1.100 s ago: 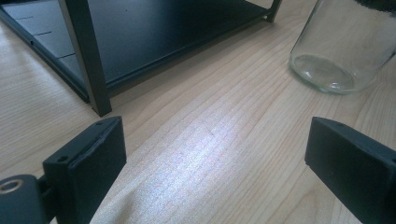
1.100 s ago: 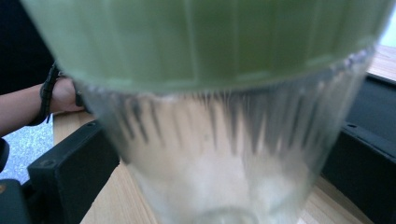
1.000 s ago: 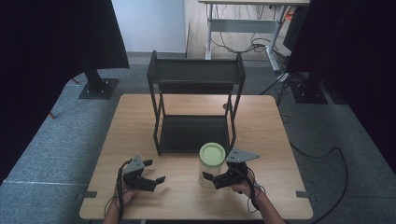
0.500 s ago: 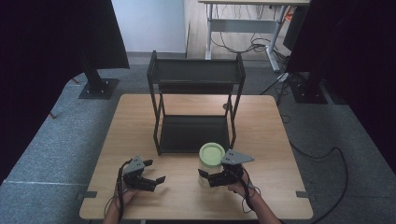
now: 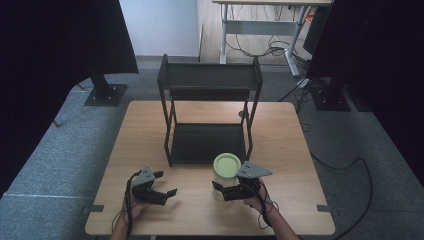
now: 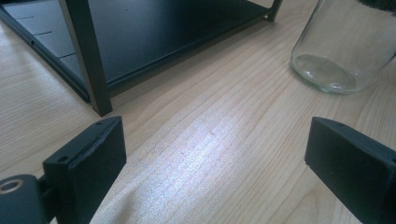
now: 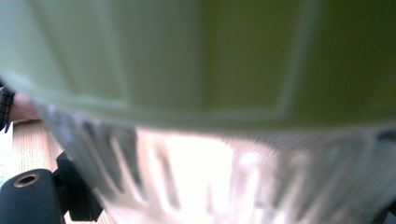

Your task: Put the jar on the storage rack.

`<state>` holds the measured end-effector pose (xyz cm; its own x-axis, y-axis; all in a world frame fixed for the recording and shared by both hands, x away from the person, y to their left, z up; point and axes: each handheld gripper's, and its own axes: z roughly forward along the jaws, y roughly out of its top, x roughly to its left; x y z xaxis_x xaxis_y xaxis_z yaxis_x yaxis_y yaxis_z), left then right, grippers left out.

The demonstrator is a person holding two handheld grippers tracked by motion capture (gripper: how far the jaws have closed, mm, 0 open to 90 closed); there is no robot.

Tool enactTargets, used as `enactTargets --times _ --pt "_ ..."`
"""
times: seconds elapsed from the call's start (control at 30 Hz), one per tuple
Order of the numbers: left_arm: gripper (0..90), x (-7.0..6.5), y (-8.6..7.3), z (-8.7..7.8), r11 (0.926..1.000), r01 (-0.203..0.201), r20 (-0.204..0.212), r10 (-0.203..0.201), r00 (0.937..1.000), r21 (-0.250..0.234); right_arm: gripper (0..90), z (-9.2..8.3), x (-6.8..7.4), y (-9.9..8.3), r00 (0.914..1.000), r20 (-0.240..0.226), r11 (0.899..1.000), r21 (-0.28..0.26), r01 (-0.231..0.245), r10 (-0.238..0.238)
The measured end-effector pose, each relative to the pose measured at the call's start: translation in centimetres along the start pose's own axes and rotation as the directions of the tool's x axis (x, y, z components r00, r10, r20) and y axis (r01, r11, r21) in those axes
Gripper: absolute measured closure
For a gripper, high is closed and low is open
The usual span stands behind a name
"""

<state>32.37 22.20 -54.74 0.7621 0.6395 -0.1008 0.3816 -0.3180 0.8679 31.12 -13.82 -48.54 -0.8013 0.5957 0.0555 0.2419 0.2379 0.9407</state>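
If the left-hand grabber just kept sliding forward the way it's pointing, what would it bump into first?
Most likely bare table first. Beyond the open left gripper, the black shelf's leg sits ahead-left and the glass jar ahead-right; straight between them looks free, though depth is uncertain.

Clear glass jar [image 5: 226, 178] with green lid [image 5: 227, 163] stands upright before the rack [image 5: 207, 80].
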Motion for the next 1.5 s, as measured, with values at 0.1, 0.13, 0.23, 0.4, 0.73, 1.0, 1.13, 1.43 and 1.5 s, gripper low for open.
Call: enactTargets --times 0.1,0.13,0.23,0.4,0.73,1.0,1.13,1.43,1.5 --pt "5.3 0.0 0.0 0.0 1.0000 0.000 0.000 0.000 1.0000 0.000 9.4 -0.1 0.2 0.0 1.0000 0.003 1.000 -0.002 0.008 -0.008" --pt "5.3 0.0 0.0 0.0 1.0000 0.000 0.000 0.000 1.0000 0.001 9.4 -0.2 0.4 0.0 0.9998 0.005 1.000 -0.004 0.018 -0.018" --pt "5.3 0.0 0.0 0.0 1.0000 0.000 -0.001 0.000 1.0000 0.001 9.5 -0.3 0.6 0.0 0.9996 -0.002 1.000 -0.002 0.027 -0.027" --pt "5.3 0.0 0.0 0.0 1.0000 0.000 0.000 0.000 1.0000 0.001 9.7 -0.6 0.9 0.1 0.9993 -0.005 0.999 -0.016 0.036 -0.036" --pt "5.4 0.0 0.0 0.0 1.0000 0.002 0.000 -0.002 1.0000 0.001 9.9 -1.5 1.0 1.1 0.9990 -0.019 0.998 -0.043 0.040 -0.041" --pt "5.4 0.0 0.0 0.0 1.0000 0.002 0.001 -0.002 1.0000 0.001 10.0 -1.7 1.0 2.0 0.9984 -0.031 0.997 -0.058 0.045 -0.047" --pt "5.4 0.0 0.0 0.0 1.0000 0.001 0.000 -0.001 1.0000 0.002 10.0 -1.7 0.9 2.6 0.9982 -0.038 0.997 -0.064 0.045 -0.047" --pt "5.4 0.1 0.0 0.0 1.0000 0.002 0.001 -0.002 1.0000 0.001 10.1 -1.8 0.6 3.6 0.9978 -0.042 0.996 -0.077 0.048 -0.052" --pt "5.4 0.1 0.0 0.0 1.0000 0.002 0.000 -0.002 1.0000 0.003 10.2 -1.8 0.5 3.8 0.9978 -0.043 0.996 -0.080 0.047 -0.050"
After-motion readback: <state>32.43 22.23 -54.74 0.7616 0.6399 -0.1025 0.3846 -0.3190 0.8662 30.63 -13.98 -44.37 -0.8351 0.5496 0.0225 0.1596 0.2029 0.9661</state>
